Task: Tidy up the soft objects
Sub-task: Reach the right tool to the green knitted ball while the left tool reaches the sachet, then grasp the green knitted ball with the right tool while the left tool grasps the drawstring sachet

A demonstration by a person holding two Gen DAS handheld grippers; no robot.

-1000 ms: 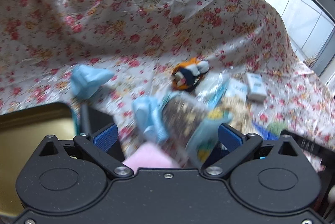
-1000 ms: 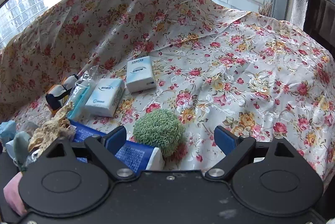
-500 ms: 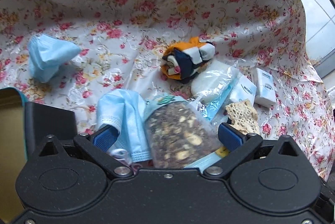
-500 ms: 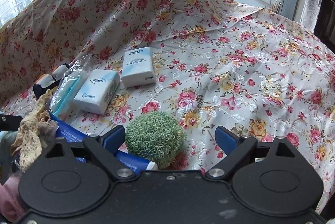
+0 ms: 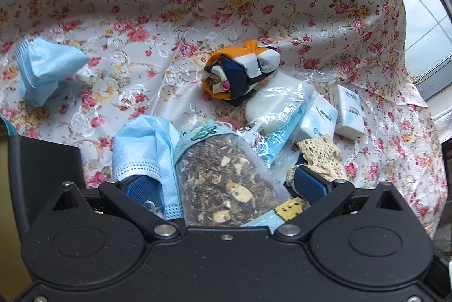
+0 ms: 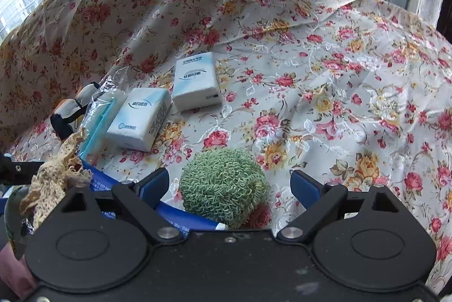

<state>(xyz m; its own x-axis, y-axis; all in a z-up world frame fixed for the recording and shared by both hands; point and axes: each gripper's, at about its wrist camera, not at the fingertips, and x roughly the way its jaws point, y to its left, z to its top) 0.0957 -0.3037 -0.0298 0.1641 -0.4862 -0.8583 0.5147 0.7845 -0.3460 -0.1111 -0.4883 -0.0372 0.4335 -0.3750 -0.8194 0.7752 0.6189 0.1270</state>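
In the left wrist view my left gripper (image 5: 224, 184) stands open over a pile on the floral cloth. A clear sachet of dried herbs (image 5: 226, 175) and a blue face mask (image 5: 147, 146) lie between its fingers; the mask drapes over the left pad. An orange, navy and white rolled cloth (image 5: 240, 73) lies beyond. In the right wrist view my right gripper (image 6: 229, 183) is open, with a green knitted ball (image 6: 223, 186) between its fingers and touching neither pad.
A second face mask (image 5: 42, 70) lies at far left. Two white tissue packs (image 6: 196, 80) (image 6: 141, 118), a plastic bag (image 5: 279, 107), beige lace (image 6: 56, 175) and a blue pack (image 6: 175, 217) crowd the middle. A black box (image 5: 42, 160) stands at left. The cloth rises steeply behind.
My left gripper dropped and tipped down onto the pile, so the sachet and mask now sit between its fingers. The right gripper sank slightly closer around the green ball.
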